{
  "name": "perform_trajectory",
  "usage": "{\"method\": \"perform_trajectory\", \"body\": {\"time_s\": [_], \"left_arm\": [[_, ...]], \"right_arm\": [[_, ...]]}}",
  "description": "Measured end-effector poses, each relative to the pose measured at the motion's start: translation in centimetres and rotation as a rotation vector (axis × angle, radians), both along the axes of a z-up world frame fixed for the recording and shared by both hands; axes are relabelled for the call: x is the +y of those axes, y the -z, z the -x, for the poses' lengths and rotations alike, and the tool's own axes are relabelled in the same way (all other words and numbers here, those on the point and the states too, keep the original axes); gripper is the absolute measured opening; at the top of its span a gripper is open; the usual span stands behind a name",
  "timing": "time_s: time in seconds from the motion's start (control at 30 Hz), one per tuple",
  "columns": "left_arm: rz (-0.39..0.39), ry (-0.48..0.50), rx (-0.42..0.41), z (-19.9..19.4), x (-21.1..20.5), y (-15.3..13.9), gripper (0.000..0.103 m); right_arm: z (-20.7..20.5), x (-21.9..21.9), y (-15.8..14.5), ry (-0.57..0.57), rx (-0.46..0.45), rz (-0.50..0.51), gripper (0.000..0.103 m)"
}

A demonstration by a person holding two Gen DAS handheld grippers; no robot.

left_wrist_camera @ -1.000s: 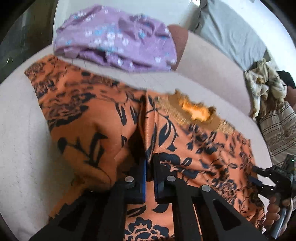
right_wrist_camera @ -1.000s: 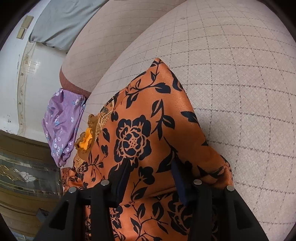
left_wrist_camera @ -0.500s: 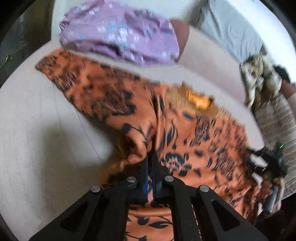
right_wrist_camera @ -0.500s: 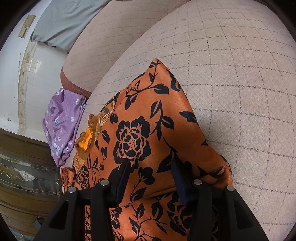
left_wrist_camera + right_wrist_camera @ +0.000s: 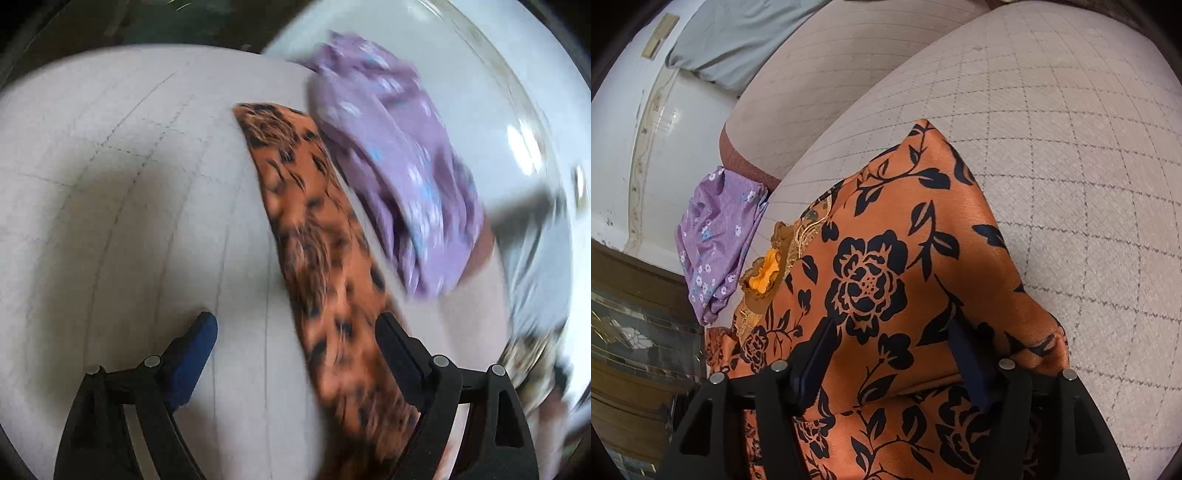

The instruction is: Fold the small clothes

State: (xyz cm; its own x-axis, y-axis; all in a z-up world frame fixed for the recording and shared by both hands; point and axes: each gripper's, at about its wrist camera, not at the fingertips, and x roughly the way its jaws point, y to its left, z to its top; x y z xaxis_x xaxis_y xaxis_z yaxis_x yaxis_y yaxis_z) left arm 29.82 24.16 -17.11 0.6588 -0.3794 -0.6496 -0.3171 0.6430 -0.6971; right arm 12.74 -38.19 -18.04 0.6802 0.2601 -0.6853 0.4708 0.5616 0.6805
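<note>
Orange black-floral garment (image 5: pixel 886 280), folded, flat on quilted cushion (image 5: pixel 1071 155)

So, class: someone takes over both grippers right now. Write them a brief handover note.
Left gripper: jaws just sprang open, nothing pinched; a strip of the orange floral garment lies between them on the cushion.
Right gripper: jaws have just been opening, straddling the garment's folded fabric; no visible grip.
Purple floral garment lies beyond, at the cushion's edge.
Done: one side folded over. Left: fold the remaining strip, then finish.
</note>
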Motion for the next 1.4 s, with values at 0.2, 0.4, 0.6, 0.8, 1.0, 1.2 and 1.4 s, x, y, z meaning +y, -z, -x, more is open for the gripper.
{"method": "perform_trajectory", "body": {"time_s": [0.2, 0.4, 0.6, 0.8, 1.0, 1.2, 1.4], "left_arm": [[-0.054, -0.044, 0.045, -5.7, -0.5, -0.2, 0.088], [-0.346, 0.039, 0.093, -10.2, -3.9, -0.6, 0.052], [-0.394, 0.028, 0.090, -10.6, -4.0, -1.6, 0.006], [-0.438, 0.144, -0.058, -8.2, -6.8, -8.7, 0.005], [-0.512, 0.320, -0.175, -5.1, -14.3, -16.8, 0.005], [-0.604, 0.556, -0.294, 0.6, -26.4, -23.0, 0.005], [-0.575, 0.821, -0.321, 7.0, -37.6, -23.3, 0.006]], "right_arm": [[-0.9, 0.9, -0.4, -0.017, 0.016, 0.067, 0.075], [-1.4, 1.4, -0.7, -0.018, 0.026, 0.106, 0.076], [-1.2, 1.1, -0.5, -0.002, 0.015, 0.088, 0.076], [-0.6, -0.1, -0.4, 0.034, -0.006, 0.018, 0.074], [0.6, -1.4, -0.4, 0.091, -0.039, -0.065, 0.074], [2.1, -3.2, -1.3, 0.164, -0.089, -0.080, 0.074], [3.7, -5.4, -1.7, 0.231, -0.133, -0.133, 0.074]]}}
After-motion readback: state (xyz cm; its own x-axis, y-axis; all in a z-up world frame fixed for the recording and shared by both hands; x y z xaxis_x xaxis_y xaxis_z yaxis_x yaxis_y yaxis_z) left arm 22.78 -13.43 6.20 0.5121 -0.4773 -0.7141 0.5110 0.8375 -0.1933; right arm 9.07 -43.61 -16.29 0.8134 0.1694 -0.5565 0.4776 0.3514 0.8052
